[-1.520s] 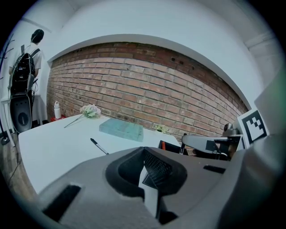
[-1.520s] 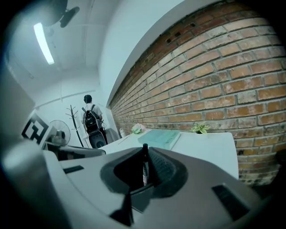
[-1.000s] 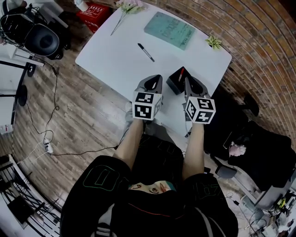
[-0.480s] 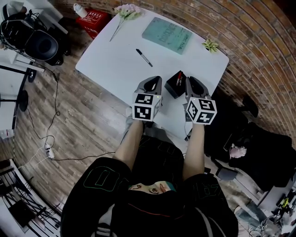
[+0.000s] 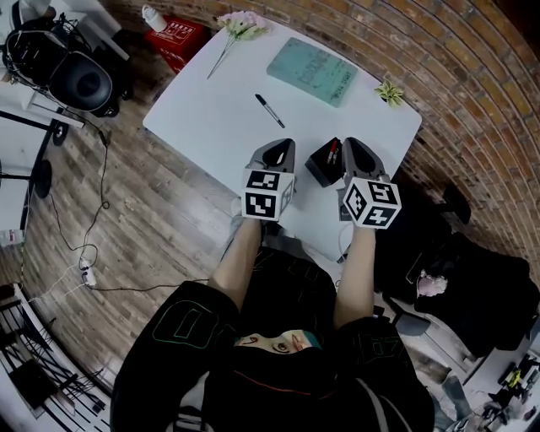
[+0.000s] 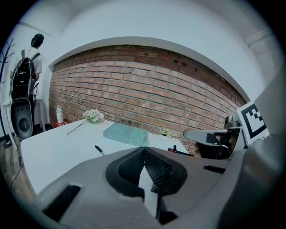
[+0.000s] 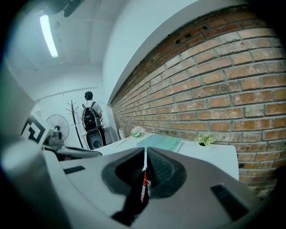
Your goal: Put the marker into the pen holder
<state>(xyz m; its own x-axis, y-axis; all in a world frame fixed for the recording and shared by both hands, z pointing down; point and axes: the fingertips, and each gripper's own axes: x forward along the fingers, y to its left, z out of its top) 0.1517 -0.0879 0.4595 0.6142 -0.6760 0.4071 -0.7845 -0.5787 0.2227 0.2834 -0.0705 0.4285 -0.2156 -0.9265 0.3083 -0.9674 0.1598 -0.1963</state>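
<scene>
The white worktop (image 5: 211, 118) is carrying a teal book (image 5: 313, 70) near its far edge. The left gripper (image 5: 284, 145) and right gripper (image 5: 353, 143) are hovering over the near edge, each keeping its fingers together on nothing. The black holder (image 5: 321, 165) is sitting between them. The marker (image 5: 270, 110) is lying between holder and book, apart from both.

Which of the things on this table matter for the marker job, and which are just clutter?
For the job: marker; pen holder; left gripper and right gripper, both shut, holding nothing.

Lying about: teal book; flowers; small plant; red pen already in the pen holder.
</scene>
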